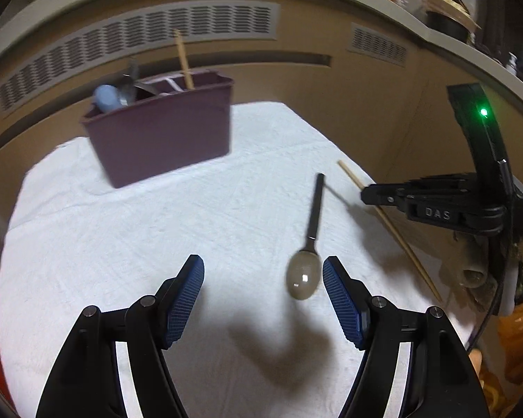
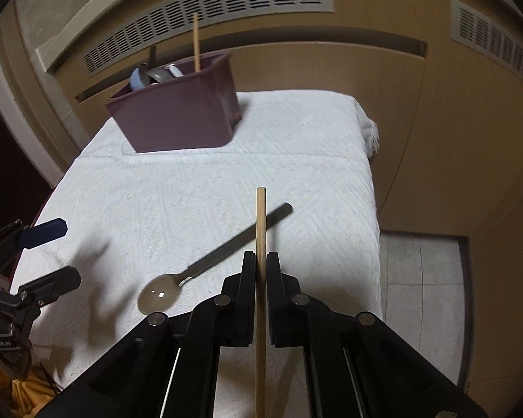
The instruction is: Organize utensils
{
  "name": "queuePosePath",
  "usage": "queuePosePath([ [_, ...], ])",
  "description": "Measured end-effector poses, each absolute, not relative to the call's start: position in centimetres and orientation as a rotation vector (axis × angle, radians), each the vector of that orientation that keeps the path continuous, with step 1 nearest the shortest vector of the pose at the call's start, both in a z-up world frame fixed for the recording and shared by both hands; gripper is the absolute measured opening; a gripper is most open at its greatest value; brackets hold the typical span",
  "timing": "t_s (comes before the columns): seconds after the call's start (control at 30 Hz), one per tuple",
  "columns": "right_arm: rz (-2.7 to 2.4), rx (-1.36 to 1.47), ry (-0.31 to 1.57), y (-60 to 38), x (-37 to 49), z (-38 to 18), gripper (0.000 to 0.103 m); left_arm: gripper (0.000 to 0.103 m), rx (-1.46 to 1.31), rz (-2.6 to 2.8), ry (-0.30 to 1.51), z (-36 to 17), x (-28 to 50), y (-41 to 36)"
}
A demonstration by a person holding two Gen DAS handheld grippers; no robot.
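— Nearest the right camera, what does the right gripper (image 2: 260,264) have?

— Its jaws are closed on a wooden chopstick (image 2: 260,244), which runs straight up between them and ends above the spoon's handle.

— And the left gripper (image 1: 263,278)?

— It hangs wide apart above the white cloth (image 1: 122,244), holding nothing. The spoon (image 1: 305,264) lies flat on the cloth, its bowl just inside the right-hand fingertip, handle pointing away.

— Where is the holder?

— The maroon caddy (image 1: 164,139) stands at the far end of the worktop near the vented wall, with a second chopstick (image 1: 184,59) upright inside. Bare cloth lies between it and the spoon; the cloth's right edge drops off close to the spoon's handle.
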State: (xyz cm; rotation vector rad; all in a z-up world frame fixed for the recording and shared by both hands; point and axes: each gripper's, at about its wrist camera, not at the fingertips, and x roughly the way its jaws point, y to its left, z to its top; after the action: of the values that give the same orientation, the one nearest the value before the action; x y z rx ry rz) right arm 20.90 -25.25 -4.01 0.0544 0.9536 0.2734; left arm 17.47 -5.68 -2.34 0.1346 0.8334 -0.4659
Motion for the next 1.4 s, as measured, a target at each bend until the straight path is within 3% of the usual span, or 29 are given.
queuePosePath([
  [0.33,0.255,0.080,0.951,-25.8,19.9,-4.9,0.006,0.070,0.319,-0.558,0.932,-5.6,20.8,-12.5],
  [0.53,0.269,0.077,0.943,-25.6,19.7,-4.9,0.006,0.058,0.380,-0.564,0.935,-6.6,21.2,-14.5],
  [0.6,0.270,0.079,0.943,-25.5,19.7,-5.0,0.006,0.042,0.378,-0.557,0.948,-6.9,21.5,-14.7],
  [0.63,0.270,0.084,0.944,-25.6,19.8,-5.1,0.006,0.040,0.360,-0.564,0.950,-7.0,21.7,-14.5],
  [0.7,0.271,0.088,0.947,-25.6,19.8,-5.2,0.006,0.021,0.353,-0.554,0.950,-6.9,21.6,-14.3],
  [0.77,0.272,0.087,0.950,-25.5,19.8,-5.3,0.006,0.013,0.346,-0.530,0.950,-6.6,21.2,-13.4],
  [1.1,0.304,0.054,0.953,-24.0,19.3,-4.7,0.008,0.011,0.272,-0.414,0.986,-5.7,18.3,-5.5],
  [1.4,0.317,0.050,0.996,-23.2,19.4,-6.0,0.008,0.013,0.265,-0.435,1.017,-4.9,19.8,-5.2],
])
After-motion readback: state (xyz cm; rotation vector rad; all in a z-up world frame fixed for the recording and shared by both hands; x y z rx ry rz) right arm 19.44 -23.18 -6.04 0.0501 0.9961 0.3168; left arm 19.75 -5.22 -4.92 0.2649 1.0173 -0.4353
